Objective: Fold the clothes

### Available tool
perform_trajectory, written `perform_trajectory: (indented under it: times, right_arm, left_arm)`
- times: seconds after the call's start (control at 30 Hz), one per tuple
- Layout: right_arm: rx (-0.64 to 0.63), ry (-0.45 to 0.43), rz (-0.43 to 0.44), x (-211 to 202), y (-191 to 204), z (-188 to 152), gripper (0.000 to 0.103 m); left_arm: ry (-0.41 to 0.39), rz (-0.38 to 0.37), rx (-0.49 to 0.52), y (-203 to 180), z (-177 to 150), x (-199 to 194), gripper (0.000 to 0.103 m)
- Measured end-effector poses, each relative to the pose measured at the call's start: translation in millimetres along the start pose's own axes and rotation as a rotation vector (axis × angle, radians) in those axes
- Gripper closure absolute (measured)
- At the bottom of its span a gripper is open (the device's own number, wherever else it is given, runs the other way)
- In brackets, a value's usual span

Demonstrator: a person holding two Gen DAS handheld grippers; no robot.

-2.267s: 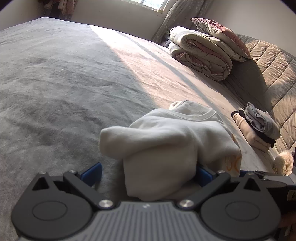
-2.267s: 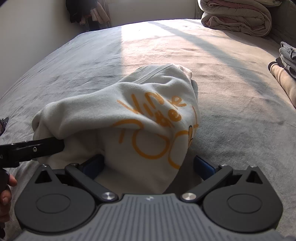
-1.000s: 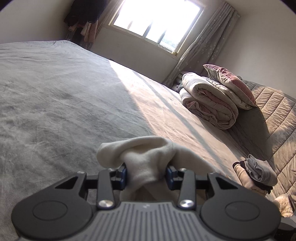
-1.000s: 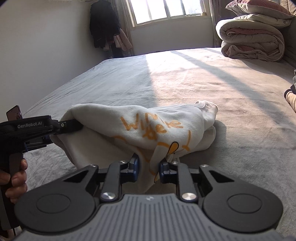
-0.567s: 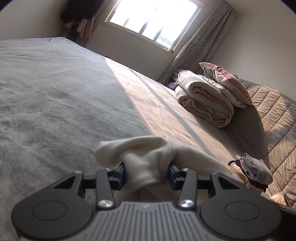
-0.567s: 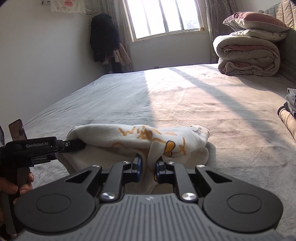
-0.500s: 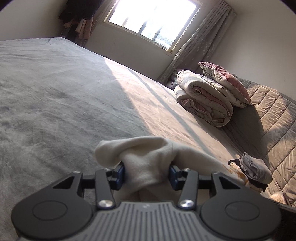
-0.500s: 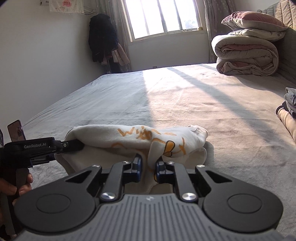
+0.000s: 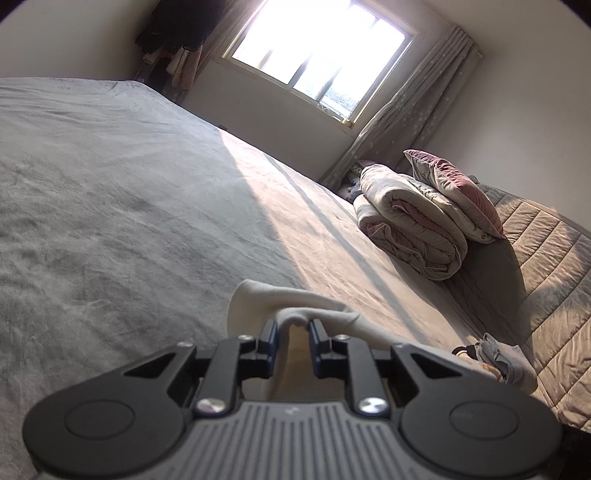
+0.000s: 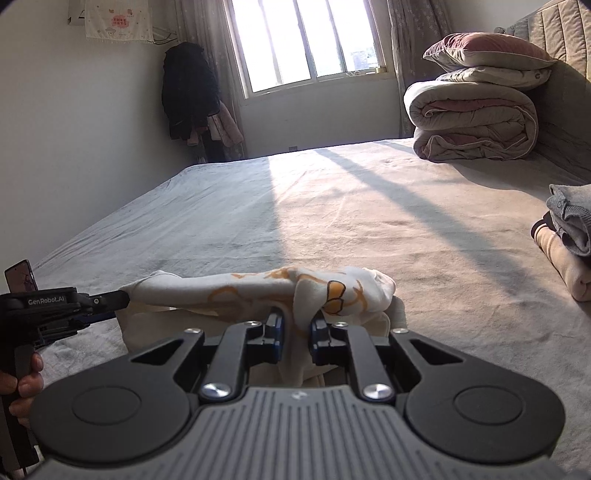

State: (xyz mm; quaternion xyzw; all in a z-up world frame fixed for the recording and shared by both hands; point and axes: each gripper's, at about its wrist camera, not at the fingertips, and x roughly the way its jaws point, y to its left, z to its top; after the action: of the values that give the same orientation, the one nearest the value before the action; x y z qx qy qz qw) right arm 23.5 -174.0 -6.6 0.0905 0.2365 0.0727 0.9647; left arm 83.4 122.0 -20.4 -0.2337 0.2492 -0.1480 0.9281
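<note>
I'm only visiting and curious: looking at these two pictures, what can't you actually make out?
- Orange print on the white shirt: right wrist view, bunched folds hide the wording.
- Shirt's lower part: both views, the right gripper and left gripper bodies cover it.
- Folded clothes pile: cut by the right edge.
- Wall poster: too small to read.
- Outside the window: glare.
</note>
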Motion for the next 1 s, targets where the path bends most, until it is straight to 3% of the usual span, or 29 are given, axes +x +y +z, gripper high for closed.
perform_trajectory:
  times: [0.2, 0.47, 0.53, 0.67, 0.8, 0.87, 0.93, 1.0]
  right_arm:
    - [0.007, 0.023, 0.035, -1.9, 2.6, 0.4, 0.089]
    - [0.056, 0.130, 0.152, -11.4, 9.3, -3.8, 0.089]
    - [0.056, 0.167, 0.182, -15.8, 16.1, -11.2, 0.088]
    - [0.029, 0.227, 0.216, -25.2, 29.4, -23.8, 0.088]
    - [0.004, 0.288, 0.249, -31.9, 40.7, -40.4, 0.088]
    - [-0.018, 0.321, 0.253, -34.2, 46.6, -48.9, 0.088]
    - [-0.037, 0.356, 0.259, -33.8, 51.3, -58.1, 0.088]
    - [-0.057, 0.392, 0.264, -32.7, 56.1, -67.2, 0.088]
  left_arm:
    - [-0.021, 0.016, -0.001, 2.3, 3.1, -5.4, 0.093]
    - [0.020, 0.042, 0.007, 12.2, 9.6, -21.7, 0.095]
    - [0.022, 0.064, 0.030, 16.0, 9.4, -30.8, 0.103]
    - [0.012, 0.102, 0.043, 30.1, 12.8, -51.9, 0.103]
    - [0.065, 0.115, -0.001, 44.6, 11.8, -60.3, 0.101]
    - [0.078, 0.098, -0.007, 45.0, 10.1, -62.3, 0.095]
    - [0.080, 0.075, -0.017, 41.7, 9.3, -62.7, 0.068]
    - [0.075, 0.051, -0.037, 38.4, 9.0, -61.1, 0.055]
